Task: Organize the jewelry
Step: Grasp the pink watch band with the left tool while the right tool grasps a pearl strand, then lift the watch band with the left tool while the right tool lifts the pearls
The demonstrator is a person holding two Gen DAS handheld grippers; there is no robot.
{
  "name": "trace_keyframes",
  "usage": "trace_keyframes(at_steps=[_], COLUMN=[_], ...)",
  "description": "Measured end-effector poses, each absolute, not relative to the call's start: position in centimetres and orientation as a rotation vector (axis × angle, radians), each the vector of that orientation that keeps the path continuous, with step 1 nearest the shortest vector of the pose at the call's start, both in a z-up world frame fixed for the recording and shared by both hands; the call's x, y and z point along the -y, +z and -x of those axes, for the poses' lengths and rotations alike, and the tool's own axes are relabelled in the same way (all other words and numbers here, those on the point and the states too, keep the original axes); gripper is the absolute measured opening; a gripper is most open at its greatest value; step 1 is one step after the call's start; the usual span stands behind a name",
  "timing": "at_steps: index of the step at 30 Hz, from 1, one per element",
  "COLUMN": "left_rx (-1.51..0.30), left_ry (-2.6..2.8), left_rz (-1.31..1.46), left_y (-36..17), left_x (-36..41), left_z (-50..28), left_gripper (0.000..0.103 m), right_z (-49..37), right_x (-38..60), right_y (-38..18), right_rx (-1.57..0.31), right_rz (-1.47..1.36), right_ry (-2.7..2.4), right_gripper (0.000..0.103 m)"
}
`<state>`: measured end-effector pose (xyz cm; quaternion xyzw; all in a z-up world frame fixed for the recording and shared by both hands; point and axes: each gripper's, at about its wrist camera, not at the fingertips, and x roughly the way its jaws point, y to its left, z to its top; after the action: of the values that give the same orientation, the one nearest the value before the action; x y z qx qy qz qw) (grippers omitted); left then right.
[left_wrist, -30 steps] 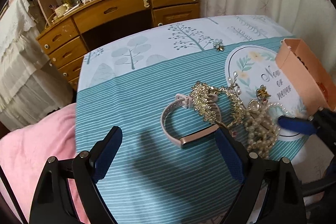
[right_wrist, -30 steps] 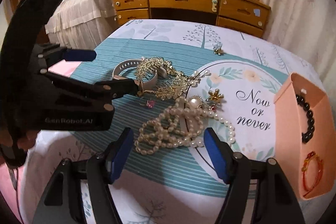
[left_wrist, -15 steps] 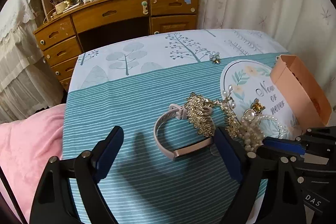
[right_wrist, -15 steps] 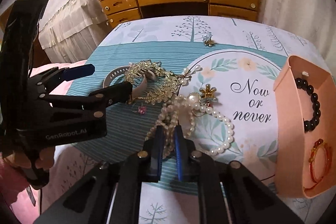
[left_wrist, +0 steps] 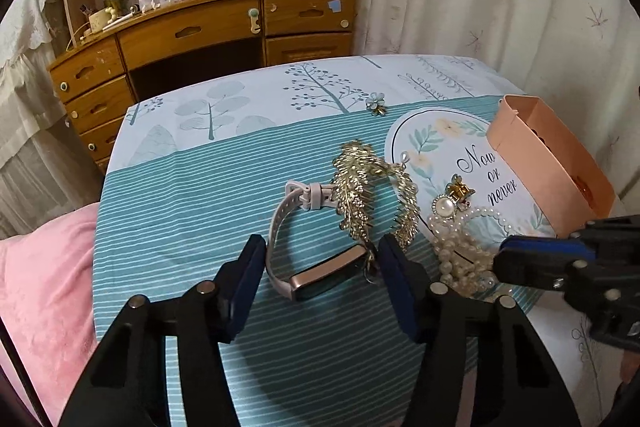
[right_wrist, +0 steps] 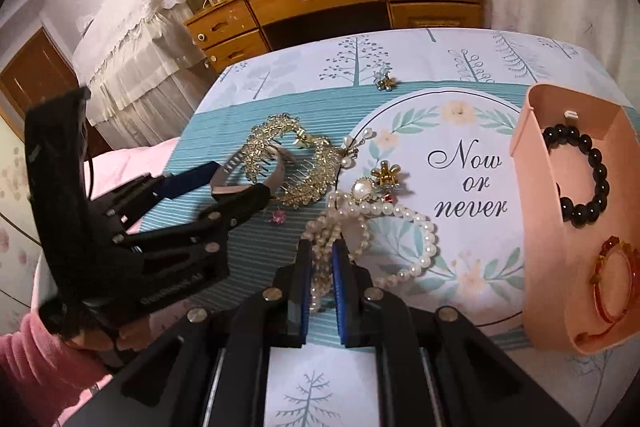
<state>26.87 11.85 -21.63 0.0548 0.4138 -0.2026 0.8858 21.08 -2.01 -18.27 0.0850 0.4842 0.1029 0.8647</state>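
1. Right gripper (right_wrist: 321,267): jaws nearly together, pinched on strands of the pearl necklace (right_wrist: 384,223). Beads show in the narrow slot between the blue pads (right_wrist: 304,283). The rest of the necklace lies heaped and looped on the cloth (right_wrist: 420,59) ahead of the tips, on the edge of the round "Now or never" print.
2. Left gripper (left_wrist: 322,259): jaws partly open, one finger on each side of the watch (left_wrist: 316,273). Its rose-gold face lies between the pads (left_wrist: 250,279); whether either pad touches it cannot be told. The pale strap curves away from the tips, its buckle end just beside the gold comb (left_wrist: 360,187).
3. In the right view the left gripper (right_wrist: 236,183) reaches in from the left, its tips over the watch band (right_wrist: 256,175).
4. In the left view the right gripper (left_wrist: 508,259) enters from the right, its tip at the pearl heap (left_wrist: 460,243).
5. Comb: gold leaf pieces lie beside each other, between watch and pearls, touching the strap.
6. Small pink stone (right_wrist: 278,217) lies on the stripes between comb and pearls.
7. Gold flower brooch (right_wrist: 386,175) sits at the far end of the pearls.
8. Peach box (right_wrist: 540,227), open, at the right edge of the cloth; it holds a black bead bracelet (right_wrist: 588,183) and a red bracelet (right_wrist: 612,283).
9. Small flower pin (right_wrist: 384,81) lies alone farther back, well apart from the heap.
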Motion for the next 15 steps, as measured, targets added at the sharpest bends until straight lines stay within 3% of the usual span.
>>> trace_keyframes(at_steps=[7,9,10,15], left_rx=[-0.881,-0.888,-0.886,-0.929], left_ry=[-0.409,-0.406,-0.395,-0.385], left_rz=[-0.089,-0.083,-0.08,-0.026], left_y=[-21.4,-21.2,-21.1,-21.2], left_x=[-12.0,-12.1,-12.2,-13.0], left_z=[-26.5,-26.2,-26.0,-25.4], left_gripper=[0.047,0.043,0.03,0.025], right_z=[-20.1,-19.7,-19.5,-18.5], right_x=[2.7,3.0,3.1,3.8], right_y=[-15.9,-15.1,-14.7,-12.9], right_rx=[-0.991,-0.976,-0.968,-0.941], right_rz=[-0.235,-0.245,-0.25,-0.274], right_ry=[0.255,0.273,0.283,0.323], right_gripper=[0.01,0.01,0.01,0.009])
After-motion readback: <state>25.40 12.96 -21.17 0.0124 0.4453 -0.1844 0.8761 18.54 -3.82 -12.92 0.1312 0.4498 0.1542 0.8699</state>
